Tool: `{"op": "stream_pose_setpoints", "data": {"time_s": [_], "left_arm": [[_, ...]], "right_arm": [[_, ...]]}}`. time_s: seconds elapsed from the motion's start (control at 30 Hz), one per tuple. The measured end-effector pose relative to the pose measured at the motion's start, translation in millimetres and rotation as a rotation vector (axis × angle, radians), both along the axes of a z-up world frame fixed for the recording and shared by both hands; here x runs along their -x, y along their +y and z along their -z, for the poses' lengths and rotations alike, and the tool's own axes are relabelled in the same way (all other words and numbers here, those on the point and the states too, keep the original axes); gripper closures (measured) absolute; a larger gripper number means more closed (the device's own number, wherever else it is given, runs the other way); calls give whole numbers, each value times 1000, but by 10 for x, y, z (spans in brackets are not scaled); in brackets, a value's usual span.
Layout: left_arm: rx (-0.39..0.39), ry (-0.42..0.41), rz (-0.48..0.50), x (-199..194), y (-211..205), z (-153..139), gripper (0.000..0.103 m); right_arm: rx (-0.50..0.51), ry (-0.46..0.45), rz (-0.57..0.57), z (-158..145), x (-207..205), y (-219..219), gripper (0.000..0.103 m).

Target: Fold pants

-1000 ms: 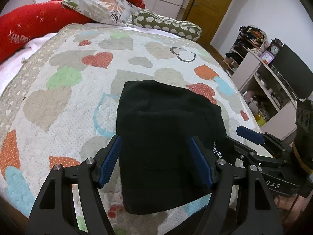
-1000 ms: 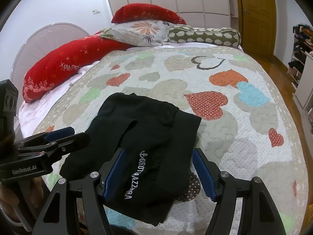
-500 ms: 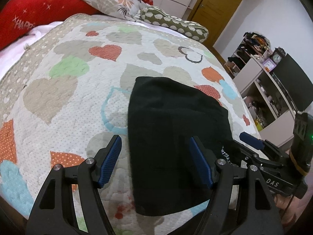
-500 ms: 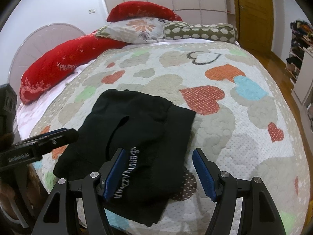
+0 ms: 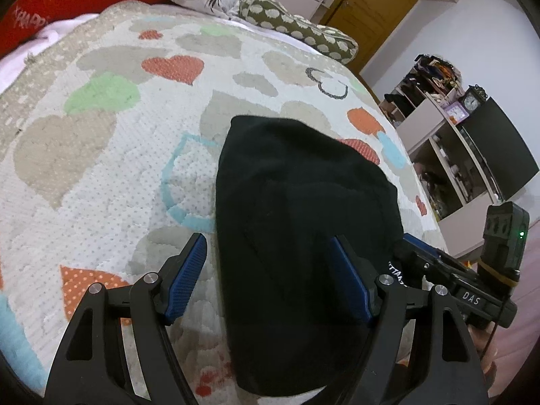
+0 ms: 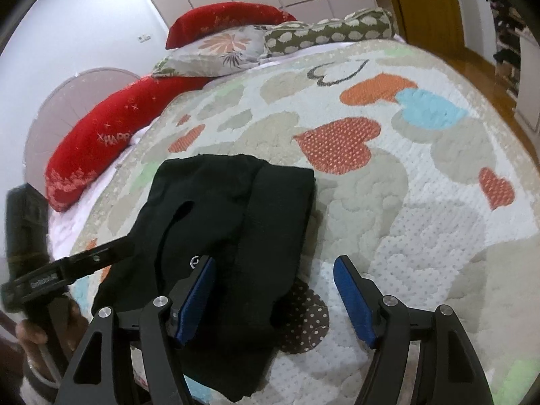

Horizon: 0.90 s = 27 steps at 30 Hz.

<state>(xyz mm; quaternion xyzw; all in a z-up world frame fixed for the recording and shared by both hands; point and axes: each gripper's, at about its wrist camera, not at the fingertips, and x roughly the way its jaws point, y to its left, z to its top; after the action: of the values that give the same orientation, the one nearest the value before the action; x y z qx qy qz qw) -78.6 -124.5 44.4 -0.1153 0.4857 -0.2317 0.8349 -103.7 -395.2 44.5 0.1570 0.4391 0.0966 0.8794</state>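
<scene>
Black pants [image 5: 297,202] lie folded on the heart-patterned quilt [image 5: 111,175], near the bed's front edge. My left gripper [image 5: 266,239] hangs open just above them, straddling their left edge: one finger over the quilt, the other over the cloth. My right gripper [image 6: 275,260] is open too and straddles the right edge of the pants [image 6: 236,209], its left finger beside a white embroidered mark. Nothing is pinched in either. Each gripper shows in the other's view: the right gripper [image 5: 415,246] and the left gripper [image 6: 111,253].
Red pillows [image 6: 111,135], a floral pillow [image 6: 219,50] and a dotted green bolster [image 6: 324,30] line the head of the bed. Shelves and a dark screen [image 5: 489,155] stand past the bed's right side, near a wooden door [image 5: 371,10].
Both grippers have sunk closer to the pants and drifted apart, the left toward the left edge, the right toward the right edge. Each has rolled a little. The pants lie as before.
</scene>
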Motion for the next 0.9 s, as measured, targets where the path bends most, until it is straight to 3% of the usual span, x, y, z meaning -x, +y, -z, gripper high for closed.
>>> {"op": "stream_pose_setpoints", "data": {"time_s": [0.23,0.6,0.83,0.9], "left_arm": [[-10,0,9,-81,-24,99,27],[-13,-21,26,-153,-55,125,26],[10,-31,31,-183,-81,165,19],[24,-30,33,-187,-80,184,19]], "right_arm": [[-101,-17,-32,114,-122,-54,31],[-141,-26,-47,157,-291,-49,23],[-160,-59,-72,176,-355,-49,21],[-204,-67,-84,188,-366,-41,48]]}}
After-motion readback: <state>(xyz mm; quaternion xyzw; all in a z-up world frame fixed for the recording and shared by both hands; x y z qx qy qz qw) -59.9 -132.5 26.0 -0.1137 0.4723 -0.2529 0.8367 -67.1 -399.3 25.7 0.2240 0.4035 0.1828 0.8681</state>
